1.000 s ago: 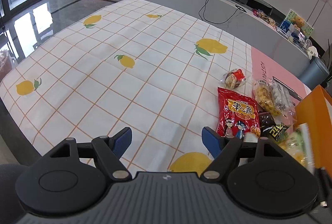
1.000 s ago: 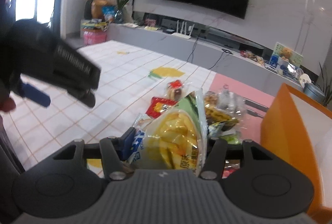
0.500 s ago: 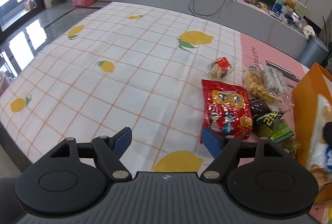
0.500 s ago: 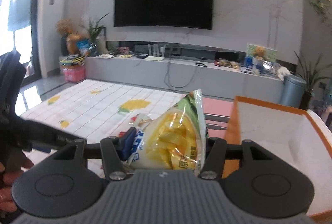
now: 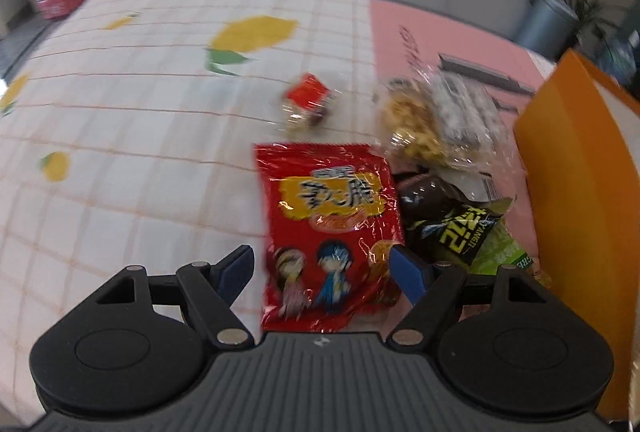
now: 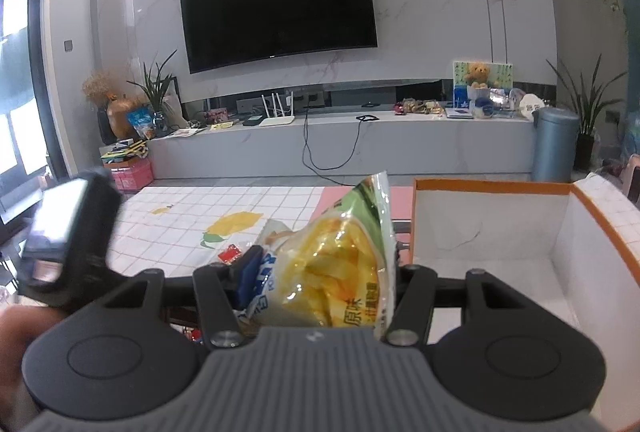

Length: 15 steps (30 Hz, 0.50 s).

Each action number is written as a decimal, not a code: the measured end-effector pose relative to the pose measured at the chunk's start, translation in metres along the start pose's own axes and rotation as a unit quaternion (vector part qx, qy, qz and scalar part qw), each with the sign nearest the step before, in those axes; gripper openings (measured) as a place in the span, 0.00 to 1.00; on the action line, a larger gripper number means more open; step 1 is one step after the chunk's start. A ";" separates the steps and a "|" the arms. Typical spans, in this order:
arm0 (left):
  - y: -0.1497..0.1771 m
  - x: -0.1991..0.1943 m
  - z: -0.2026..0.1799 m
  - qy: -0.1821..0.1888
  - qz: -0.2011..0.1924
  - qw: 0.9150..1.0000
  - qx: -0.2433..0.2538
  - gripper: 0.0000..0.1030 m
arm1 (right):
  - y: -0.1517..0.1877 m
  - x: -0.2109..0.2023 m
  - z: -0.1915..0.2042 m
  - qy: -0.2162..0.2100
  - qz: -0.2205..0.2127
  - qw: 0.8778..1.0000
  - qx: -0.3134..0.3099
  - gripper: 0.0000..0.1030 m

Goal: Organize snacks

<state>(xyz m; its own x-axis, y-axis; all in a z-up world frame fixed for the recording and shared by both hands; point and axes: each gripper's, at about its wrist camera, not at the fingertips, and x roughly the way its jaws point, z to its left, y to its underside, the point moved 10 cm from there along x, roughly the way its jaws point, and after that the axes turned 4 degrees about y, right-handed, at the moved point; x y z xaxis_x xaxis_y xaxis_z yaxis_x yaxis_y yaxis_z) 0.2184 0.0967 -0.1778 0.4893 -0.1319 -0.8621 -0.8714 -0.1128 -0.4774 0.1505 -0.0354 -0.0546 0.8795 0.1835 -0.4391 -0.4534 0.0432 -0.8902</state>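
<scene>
Chinese characters on red snack bag (image 5: 332,232), "原味" on chip bag (image 6: 336,272)

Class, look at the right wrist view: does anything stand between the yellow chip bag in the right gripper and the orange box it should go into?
Nothing visible does. The right gripper grips the yellow chip bag, and the orange box stands open just to the right, its white inside bare where it shows.

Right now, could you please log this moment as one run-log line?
right gripper: shut on chip bag, beside orange box | left gripper: open above red snack bag
</scene>
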 end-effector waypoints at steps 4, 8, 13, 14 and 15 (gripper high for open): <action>-0.006 0.015 -0.001 -0.005 0.003 1.000 -0.004 0.96 | 0.006 -0.003 -0.013 -0.004 0.005 1.000 0.016 0.53; -0.011 0.023 0.005 0.008 0.005 0.999 -0.043 1.00 | 0.008 0.001 -0.019 -0.001 0.012 1.000 0.025 0.53; -0.013 0.027 0.002 -0.002 0.007 0.999 -0.033 1.00 | 0.011 0.008 -0.023 0.008 0.027 0.999 0.040 0.53; -0.011 0.030 0.000 -0.016 0.007 1.000 -0.011 1.00 | 0.012 0.009 -0.024 0.011 0.032 0.999 0.043 0.53; -0.010 0.032 -0.003 -0.032 0.008 0.999 0.008 1.00 | 0.013 0.009 -0.023 0.013 0.035 0.998 0.045 0.53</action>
<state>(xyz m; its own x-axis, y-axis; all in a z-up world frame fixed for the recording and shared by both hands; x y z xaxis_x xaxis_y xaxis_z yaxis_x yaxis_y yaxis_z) 0.2426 0.0904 -0.2003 0.4724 -0.0694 -0.8787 -0.8799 -0.0959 -0.4655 0.1557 -0.0557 -0.0726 0.8480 0.1631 -0.5042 -0.5242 0.1190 -0.8432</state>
